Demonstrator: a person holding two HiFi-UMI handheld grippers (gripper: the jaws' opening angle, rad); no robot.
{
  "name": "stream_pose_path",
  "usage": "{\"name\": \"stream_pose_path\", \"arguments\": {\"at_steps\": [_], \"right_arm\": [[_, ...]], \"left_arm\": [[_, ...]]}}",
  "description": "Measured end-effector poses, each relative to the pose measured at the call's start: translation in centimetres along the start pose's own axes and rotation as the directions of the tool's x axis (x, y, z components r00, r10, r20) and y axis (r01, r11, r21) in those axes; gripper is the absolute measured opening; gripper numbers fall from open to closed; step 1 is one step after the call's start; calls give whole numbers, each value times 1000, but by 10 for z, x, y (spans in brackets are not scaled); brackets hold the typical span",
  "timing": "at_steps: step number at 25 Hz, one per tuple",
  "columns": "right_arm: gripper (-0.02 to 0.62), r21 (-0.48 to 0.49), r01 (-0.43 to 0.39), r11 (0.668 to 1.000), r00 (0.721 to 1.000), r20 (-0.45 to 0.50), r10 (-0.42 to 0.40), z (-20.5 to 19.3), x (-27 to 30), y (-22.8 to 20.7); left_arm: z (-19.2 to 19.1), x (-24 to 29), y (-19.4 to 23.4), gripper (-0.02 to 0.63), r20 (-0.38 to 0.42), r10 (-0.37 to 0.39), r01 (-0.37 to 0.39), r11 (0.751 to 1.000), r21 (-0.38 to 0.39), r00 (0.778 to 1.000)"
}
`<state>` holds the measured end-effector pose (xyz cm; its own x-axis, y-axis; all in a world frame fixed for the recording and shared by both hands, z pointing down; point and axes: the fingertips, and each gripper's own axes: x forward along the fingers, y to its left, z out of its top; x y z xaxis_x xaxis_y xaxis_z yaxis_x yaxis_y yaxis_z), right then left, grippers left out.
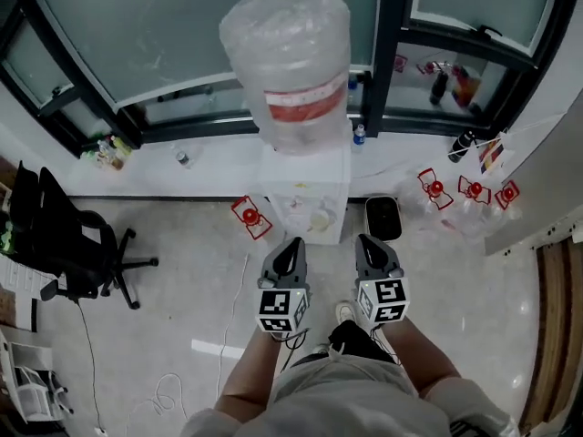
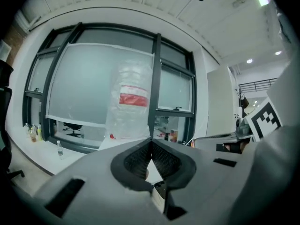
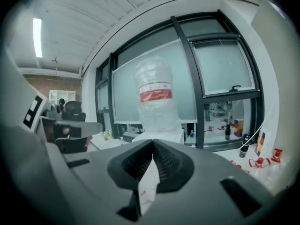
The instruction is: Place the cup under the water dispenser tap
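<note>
The white water dispenser [image 1: 305, 185] stands by the window with a large plastic-wrapped bottle [image 1: 290, 62] on top. A pale round shape that may be the cup [image 1: 320, 218] sits at its front, under the taps. My left gripper [image 1: 291, 248] and right gripper [image 1: 370, 246] hang side by side just in front of the dispenser, both pointing at it. In the left gripper view the left gripper [image 2: 151, 139] has its jaws closed together on nothing. In the right gripper view the right gripper [image 3: 153, 142] is also shut and empty, with the bottle [image 3: 156, 97] straight ahead.
A black office chair [image 1: 68, 244] stands at the left. Red-and-white items [image 1: 250, 215] lie on the floor beside the dispenser and several more [image 1: 474, 189] at the right. A black box [image 1: 383, 217] sits right of the dispenser. Small bottles line the windowsill [image 1: 109, 151].
</note>
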<state>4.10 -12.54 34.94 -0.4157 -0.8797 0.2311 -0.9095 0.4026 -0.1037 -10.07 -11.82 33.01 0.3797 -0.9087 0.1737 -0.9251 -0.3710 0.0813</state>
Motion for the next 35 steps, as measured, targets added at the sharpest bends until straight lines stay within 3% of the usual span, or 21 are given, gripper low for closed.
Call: {"name": "stream_pose_path", "arguments": {"at_steps": [7, 14, 35], "right_arm": [[28, -16, 8, 1000, 992, 124, -6, 66, -24, 10], [28, -50, 7, 999, 982, 189, 3, 103, -38, 18], [28, -78, -52, 996, 984, 164, 64, 113, -24, 29]], "left_arm": [[76, -21, -10, 18, 134, -23, 17, 999, 51, 991], [113, -34, -11, 18, 192, -56, 46, 997, 57, 980], [117, -16, -19, 20, 149, -58, 44, 995, 94, 987]]}}
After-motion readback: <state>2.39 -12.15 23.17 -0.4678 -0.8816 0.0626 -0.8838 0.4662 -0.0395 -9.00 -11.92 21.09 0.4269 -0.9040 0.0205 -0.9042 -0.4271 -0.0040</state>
